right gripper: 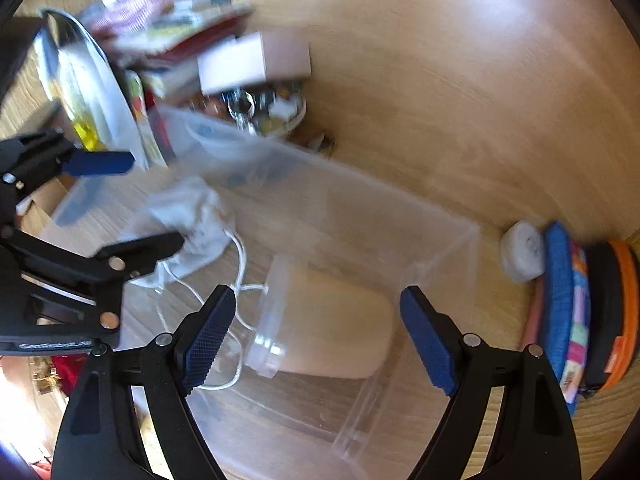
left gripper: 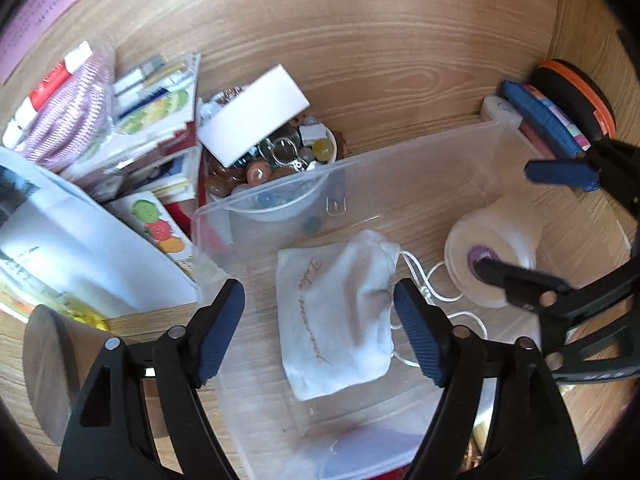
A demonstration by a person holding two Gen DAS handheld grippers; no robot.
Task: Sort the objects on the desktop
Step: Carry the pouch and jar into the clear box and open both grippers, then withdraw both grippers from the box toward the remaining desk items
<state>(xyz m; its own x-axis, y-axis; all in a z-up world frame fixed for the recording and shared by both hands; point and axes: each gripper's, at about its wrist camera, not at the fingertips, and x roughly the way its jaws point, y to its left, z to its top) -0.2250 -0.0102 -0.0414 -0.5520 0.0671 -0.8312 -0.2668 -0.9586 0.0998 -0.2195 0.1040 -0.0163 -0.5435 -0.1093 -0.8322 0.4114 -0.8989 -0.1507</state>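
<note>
left wrist view:
left gripper (left gripper: 320, 320): fingers spread wide, nothing held, above the white pouch (left gripper: 336, 316)
pouch: lies inside the clear bin (left gripper: 400, 168)
right gripper (left gripper: 532, 220): fingers apart over the small jar (left gripper: 492, 256)

right wrist view:
right gripper (right gripper: 318, 336): wide, nothing held, over the jar (right gripper: 324, 332) lying in the bin (right gripper: 440, 240)
left gripper (right gripper: 156, 200): fingers apart at the pouch (right gripper: 192, 220)

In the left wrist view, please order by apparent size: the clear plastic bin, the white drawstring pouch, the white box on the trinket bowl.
1. clear plastic bin
2. white drawstring pouch, though it is nearest the camera
3. white box, farther away, so this is unsure
</note>
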